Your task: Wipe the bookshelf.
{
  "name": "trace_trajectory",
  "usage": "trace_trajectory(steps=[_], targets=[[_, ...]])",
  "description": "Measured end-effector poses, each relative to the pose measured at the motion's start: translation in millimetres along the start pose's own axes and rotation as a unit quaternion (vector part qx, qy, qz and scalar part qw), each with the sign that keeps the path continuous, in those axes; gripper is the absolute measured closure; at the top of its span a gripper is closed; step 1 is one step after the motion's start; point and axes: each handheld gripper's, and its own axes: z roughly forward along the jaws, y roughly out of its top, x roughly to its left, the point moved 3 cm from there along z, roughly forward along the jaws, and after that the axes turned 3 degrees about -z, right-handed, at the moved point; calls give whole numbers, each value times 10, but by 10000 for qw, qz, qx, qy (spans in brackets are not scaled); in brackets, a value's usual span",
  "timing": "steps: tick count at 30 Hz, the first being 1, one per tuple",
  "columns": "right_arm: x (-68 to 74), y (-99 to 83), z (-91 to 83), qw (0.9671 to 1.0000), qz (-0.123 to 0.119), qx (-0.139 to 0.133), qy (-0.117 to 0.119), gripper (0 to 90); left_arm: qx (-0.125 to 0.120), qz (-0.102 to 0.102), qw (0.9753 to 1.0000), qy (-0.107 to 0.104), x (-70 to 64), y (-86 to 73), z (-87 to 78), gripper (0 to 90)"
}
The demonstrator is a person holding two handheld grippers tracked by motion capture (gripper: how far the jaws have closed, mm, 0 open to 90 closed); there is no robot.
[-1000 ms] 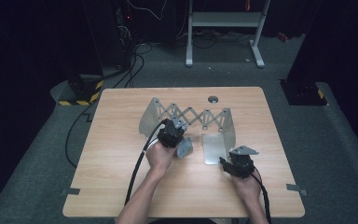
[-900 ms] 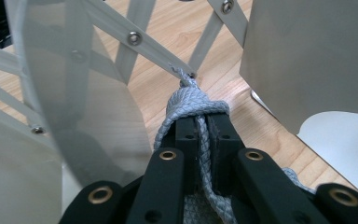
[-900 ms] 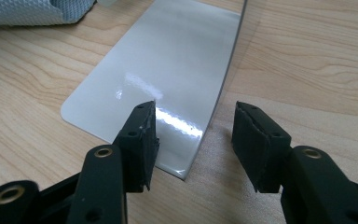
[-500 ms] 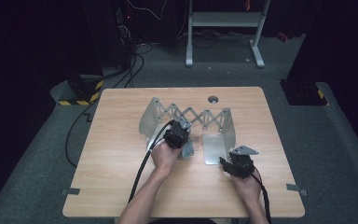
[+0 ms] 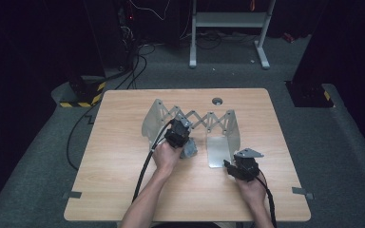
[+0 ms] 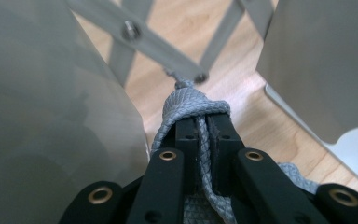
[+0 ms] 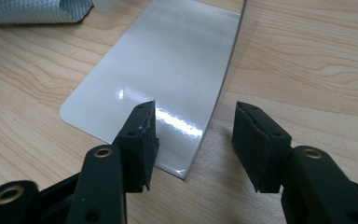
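A folding metal rack [image 5: 204, 119] with scissor links stands mid-table between two upright panels. My left gripper [image 5: 177, 135] sits between those panels, shut on a grey woven fabric piece [image 6: 191, 100] that loops over its tips. More of the fabric [image 5: 188, 148] lies on the table beside the hand. The left panel [image 6: 51, 93] is close on one side, and the scissor links [image 6: 154, 42] are just ahead. My right gripper [image 7: 193, 135] is open, its jaws straddling the near corner of the rack's flat base plate [image 7: 168, 60] without touching it.
The wooden table [image 5: 123, 190] has a round cable hole [image 5: 217, 100] behind the rack. Cables trail from both grippers toward the front edge. A grey fabric corner [image 7: 32, 11] lies beyond the base plate. A metal stand [image 5: 228, 28] is on the floor behind.
The left gripper has shifted only slightly near the rack, still shut on the grey fabric. The right gripper has stayed where it was.
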Motion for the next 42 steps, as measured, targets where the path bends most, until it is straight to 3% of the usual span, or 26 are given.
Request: trace_trajectory(steps=[7, 16, 29, 37, 42], targets=[[0, 0, 0, 10000, -4, -1, -2, 502, -253, 26, 9997, -37, -20, 230, -164, 845], [-2, 0, 1, 10000, -19, -3, -4, 502, -543, -127, 9984, -51, 44, 495, -307, 844], [-1, 0, 0, 10000, -16, -1, -4, 502, -368, -41, 9992, -179, -50, 381, -226, 844], [-2, 0, 0, 10000, -14, -3, -3, 502, -175, -11, 9997, -148, -87, 234, -94, 844], [0, 0, 0, 10000, -3, -1, -1, 502, -63, -98, 9998, -164, -97, 123, 21, 843]])
